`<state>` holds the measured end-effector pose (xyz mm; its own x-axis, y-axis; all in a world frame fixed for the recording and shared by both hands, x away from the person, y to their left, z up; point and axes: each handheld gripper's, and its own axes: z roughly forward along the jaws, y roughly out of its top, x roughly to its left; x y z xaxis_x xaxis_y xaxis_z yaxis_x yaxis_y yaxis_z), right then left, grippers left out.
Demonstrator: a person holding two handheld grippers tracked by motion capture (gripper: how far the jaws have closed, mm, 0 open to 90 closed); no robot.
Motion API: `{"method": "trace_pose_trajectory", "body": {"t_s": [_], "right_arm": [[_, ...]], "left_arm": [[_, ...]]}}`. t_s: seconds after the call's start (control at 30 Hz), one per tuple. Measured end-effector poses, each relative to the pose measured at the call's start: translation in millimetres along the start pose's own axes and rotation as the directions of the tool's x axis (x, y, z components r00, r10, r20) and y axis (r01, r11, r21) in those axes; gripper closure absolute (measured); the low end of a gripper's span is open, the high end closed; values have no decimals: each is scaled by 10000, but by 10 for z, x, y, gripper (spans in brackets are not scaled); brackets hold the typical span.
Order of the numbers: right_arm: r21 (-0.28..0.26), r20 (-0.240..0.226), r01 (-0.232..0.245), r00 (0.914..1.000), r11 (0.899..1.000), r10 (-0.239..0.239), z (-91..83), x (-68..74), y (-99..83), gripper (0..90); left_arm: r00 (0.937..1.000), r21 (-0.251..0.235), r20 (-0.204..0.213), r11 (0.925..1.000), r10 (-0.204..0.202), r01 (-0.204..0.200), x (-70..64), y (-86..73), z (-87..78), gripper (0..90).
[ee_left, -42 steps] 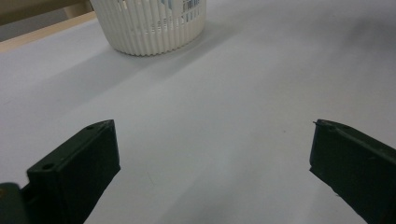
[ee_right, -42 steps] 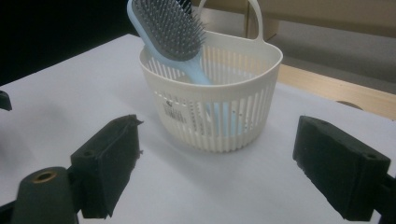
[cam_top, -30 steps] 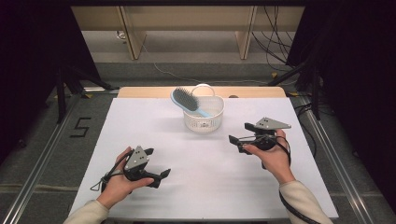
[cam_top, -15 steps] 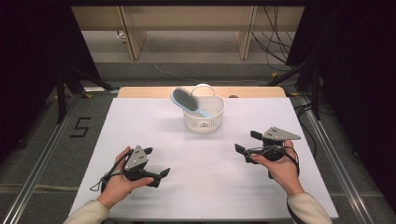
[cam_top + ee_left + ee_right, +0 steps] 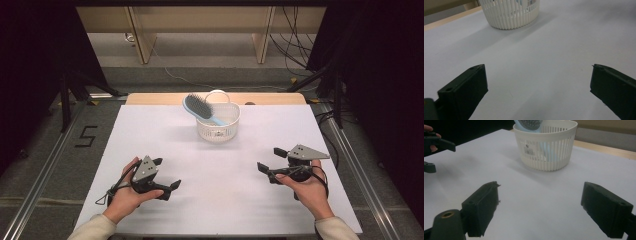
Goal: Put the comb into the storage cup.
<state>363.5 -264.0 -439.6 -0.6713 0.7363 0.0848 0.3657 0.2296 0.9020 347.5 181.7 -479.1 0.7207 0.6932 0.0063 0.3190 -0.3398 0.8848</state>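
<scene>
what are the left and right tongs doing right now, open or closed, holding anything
Left tongs: open, holding nothing, low over the white table.
Right tongs: open, holding nothing, pointed toward the white slatted plastic basket.

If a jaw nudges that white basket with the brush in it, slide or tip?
Likely slides easily: the basket looks like thin slotted plastic, probably light, on a smooth white table. Tipping is possible: the hairbrush leans out over one rim, putting weight high and off-centre. The slotted walls may flex if squeezed.
</scene>
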Motion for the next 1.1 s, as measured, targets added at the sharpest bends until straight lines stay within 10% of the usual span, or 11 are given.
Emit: {"method": "trace_pose_trajectory", "body": {"t_s": [1.1], "right_arm": [[368,273,391,9988,9986,-401,-235,40,-340,158]], "left_arm": [[10000,98,-57,10000,-15,16,16,-15,-5,5]]}}
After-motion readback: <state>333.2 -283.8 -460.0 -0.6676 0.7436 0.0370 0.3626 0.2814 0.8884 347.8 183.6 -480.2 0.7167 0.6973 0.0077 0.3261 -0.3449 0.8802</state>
